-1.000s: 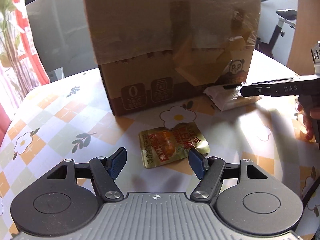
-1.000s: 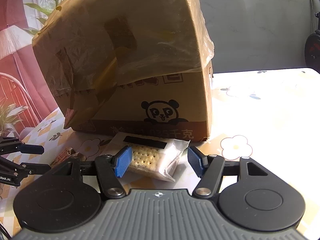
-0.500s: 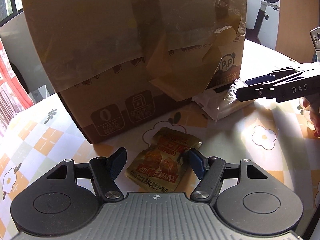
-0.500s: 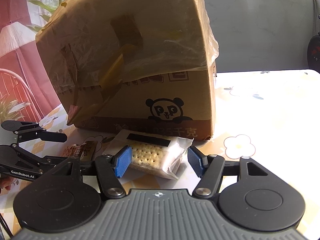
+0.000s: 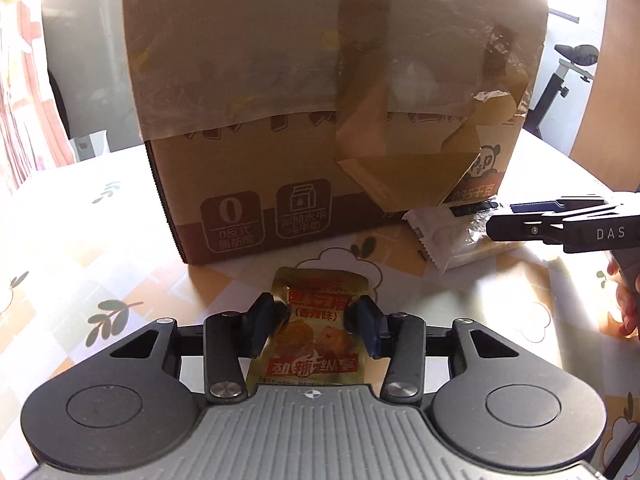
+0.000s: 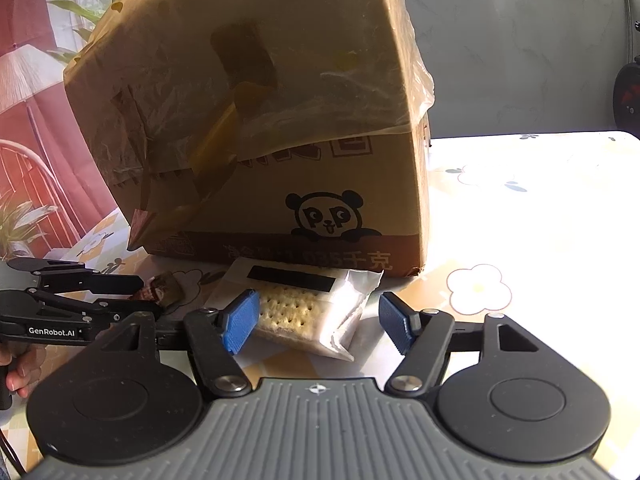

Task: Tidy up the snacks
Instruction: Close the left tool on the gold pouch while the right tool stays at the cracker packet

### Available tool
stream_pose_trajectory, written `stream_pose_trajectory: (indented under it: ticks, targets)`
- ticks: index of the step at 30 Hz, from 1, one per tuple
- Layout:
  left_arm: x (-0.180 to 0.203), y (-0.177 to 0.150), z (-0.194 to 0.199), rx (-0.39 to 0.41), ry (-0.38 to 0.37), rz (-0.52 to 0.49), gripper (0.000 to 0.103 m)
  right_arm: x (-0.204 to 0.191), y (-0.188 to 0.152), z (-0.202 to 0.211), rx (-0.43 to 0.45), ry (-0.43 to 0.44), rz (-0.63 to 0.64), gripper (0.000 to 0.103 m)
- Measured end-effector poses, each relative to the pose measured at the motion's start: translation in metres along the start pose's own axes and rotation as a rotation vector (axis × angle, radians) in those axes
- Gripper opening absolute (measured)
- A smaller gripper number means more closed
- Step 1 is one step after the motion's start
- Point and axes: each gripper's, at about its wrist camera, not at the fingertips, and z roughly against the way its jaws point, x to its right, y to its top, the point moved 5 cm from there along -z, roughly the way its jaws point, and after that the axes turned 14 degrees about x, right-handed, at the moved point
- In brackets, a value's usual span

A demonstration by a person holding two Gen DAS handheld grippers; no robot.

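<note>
A gold snack pouch with red print lies on the flowered table in front of a big cardboard box. My left gripper is closing, and its dark pads pinch the pouch's two side edges. To the right, by the box's corner, lies a clear packet of crackers. My right gripper straddles that packet and its jaws are opening; the left blue pad is at the packet's edge and the right pad stands clear of it. The right wrist view shows the left gripper and the pouch at the left.
The box, wrapped in loose clear film and brown tape, stands tall across the back of the patterned tablecloth. A person's fingers show at the right edge. An exercise bike stands beyond the table.
My left gripper moved forward over the gold pouch and its fingers came together onto the pouch's sides. The right gripper stayed over the cracker packet and its fingers spread slightly.
</note>
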Motion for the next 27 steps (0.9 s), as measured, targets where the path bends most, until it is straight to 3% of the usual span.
stream_pose_trajectory:
  ticks: [17,21,27]
  targets:
    - [0.001,-0.006,0.014,-0.003,0.122,0.092,0.047,-0.002,-0.001,-0.004,-0.002,-0.01,0.009,0.071]
    - [0.002,-0.007,0.016,0.0,0.125,0.075,0.049,-0.002,-0.001,-0.005,-0.002,-0.01,0.008,0.071]
    - [0.007,-0.008,0.016,-0.007,0.095,0.045,0.061,-0.002,-0.001,-0.005,-0.003,-0.009,0.006,0.071]
